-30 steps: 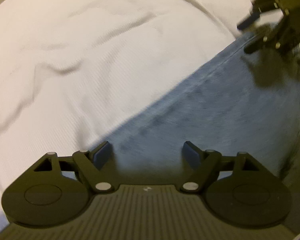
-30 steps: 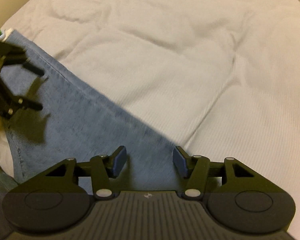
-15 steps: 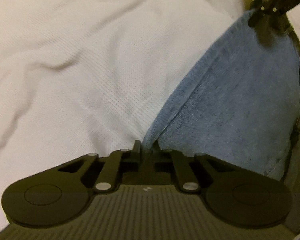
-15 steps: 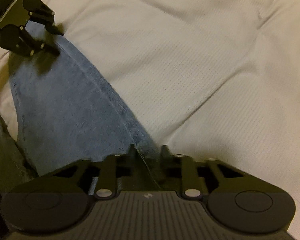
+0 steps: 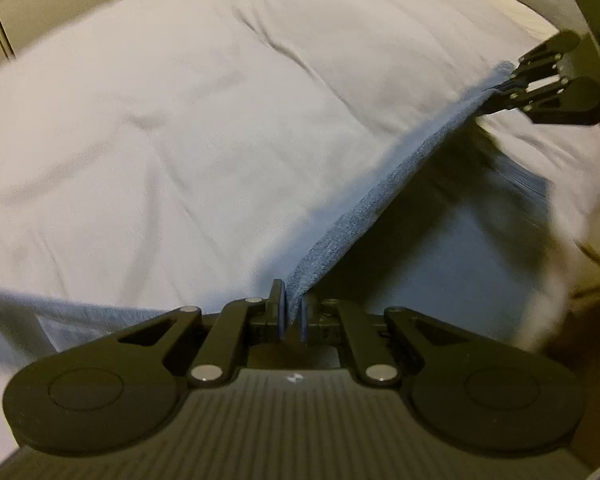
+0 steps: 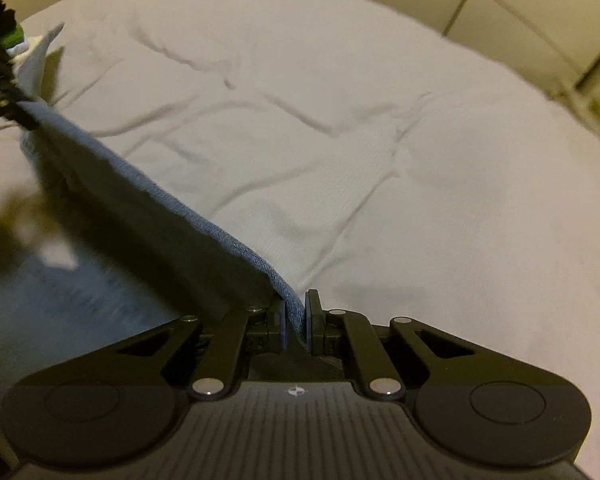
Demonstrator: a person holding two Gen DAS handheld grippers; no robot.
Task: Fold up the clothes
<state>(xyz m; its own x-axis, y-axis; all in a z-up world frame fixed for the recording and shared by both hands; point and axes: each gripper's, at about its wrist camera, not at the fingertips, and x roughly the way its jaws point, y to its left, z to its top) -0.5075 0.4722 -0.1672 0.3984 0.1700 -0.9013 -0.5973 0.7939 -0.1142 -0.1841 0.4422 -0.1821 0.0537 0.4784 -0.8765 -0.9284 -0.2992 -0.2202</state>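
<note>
Beyond the taut blue denim edge (image 5: 384,192), the white bedspread (image 5: 172,128) lies open and unobstructed. Beneath that edge hangs shadowed cloth, blocking passage between the two clamped grippers.

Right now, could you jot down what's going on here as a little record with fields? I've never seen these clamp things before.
surface: white bedsheet, wrinkled
garment: blue denim garment, probably jeans, one edge lifted off the sheet and stretched taut
left gripper: shut on the near end of the denim edge
right gripper: shut on the other end of the same edge
hanging part: the rest of the fabric drops below the taut edge, blurred and in shadow
fold stage: cannot tell yet, cloth is held up, not laid down
background: pale panelled wall beyond the bed
</note>
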